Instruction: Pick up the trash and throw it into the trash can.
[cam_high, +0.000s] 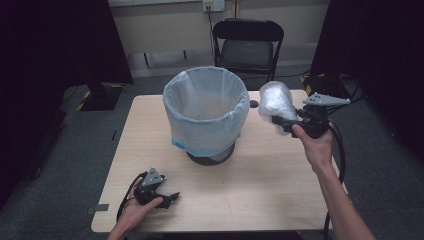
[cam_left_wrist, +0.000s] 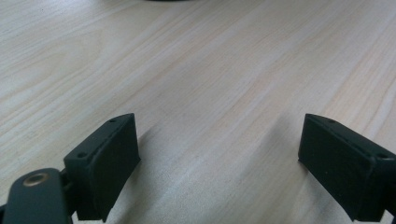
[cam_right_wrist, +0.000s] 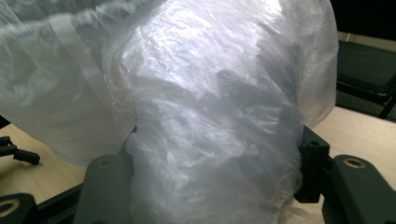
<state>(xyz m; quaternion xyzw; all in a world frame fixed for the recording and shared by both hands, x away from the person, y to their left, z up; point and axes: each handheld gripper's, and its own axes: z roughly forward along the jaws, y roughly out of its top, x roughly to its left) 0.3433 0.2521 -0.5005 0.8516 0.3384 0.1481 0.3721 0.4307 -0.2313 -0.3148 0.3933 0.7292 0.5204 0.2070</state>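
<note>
Right tool (cam_high: 281, 124) is clamped on a roll of clear plastic bags (cam_high: 275, 101), held in the air just beside the lined waste bin (cam_high: 206, 112). Left tool (cam_high: 167, 198) rests on the desk (cam_high: 260, 190), jaws wide apart and empty. That roll looks light, soft and slippery, so a firm squeeze across its thick middle seems the safest hold.

I see the crumpled plastic bundle (cam_high: 274, 101), a translucent white wad of film, pinched at its lower end and standing upright above the table. It sits just right of the bin (cam_high: 206, 112), whose rim is wrapped in a similar clear liner, near but apart from it.
</note>
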